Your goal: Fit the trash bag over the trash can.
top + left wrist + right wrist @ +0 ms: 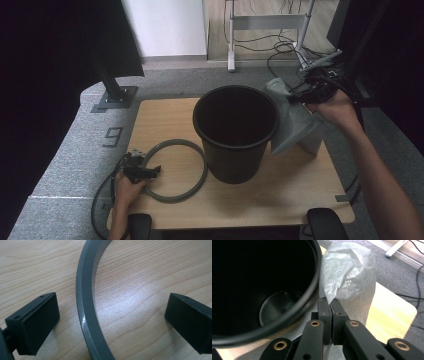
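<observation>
A light wooden table stands on grey carpet, with a white wall and loose cables behind. A thin translucent bin liner hangs bunched just beyond the right side of the black waste bin, touching its rim; the right gripper has its jaws pressed together on a fold of the liner's top edge. The bin's open mouth lies to the left of the pinched film, so the coming move probably turns on carrying the liner leftward over the rim. The right hand is clearly the nearer one. On the table left of the bin lies a grey ring, flat. The left gripper straddles the ring's band with jaws spread wide, neither pad touching it. A "9" is marked on the carpet; no brand or label is legible.
</observation>
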{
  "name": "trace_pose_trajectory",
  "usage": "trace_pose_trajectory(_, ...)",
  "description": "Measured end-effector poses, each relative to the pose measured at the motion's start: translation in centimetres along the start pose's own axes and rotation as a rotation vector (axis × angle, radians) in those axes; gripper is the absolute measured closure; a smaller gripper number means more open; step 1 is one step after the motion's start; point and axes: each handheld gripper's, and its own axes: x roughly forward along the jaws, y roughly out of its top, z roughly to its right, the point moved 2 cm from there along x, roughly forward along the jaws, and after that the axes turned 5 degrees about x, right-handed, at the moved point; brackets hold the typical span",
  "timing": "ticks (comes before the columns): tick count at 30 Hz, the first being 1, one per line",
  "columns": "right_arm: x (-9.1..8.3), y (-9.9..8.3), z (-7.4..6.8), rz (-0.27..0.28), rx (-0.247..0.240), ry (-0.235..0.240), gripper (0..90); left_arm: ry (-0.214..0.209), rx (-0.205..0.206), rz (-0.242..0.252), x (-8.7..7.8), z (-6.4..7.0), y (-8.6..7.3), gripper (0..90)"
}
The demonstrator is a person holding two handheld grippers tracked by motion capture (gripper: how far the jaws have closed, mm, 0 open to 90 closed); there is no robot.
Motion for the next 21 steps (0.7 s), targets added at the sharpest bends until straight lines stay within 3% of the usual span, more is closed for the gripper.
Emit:
trace_pose_trajectory(13,0.8,3.2,-3.4,-0.001,-0.070,0.056,87.3,-0.004,0.006,0.001,0.0,0.1,0.0,0.0)
trace_pose_trajectory(21,2.5,4.6,-5.5,-0.026,-0.101,0.102,87.4,-0.005,0.008,0.001,0.1,0.1,0.1,0.0)
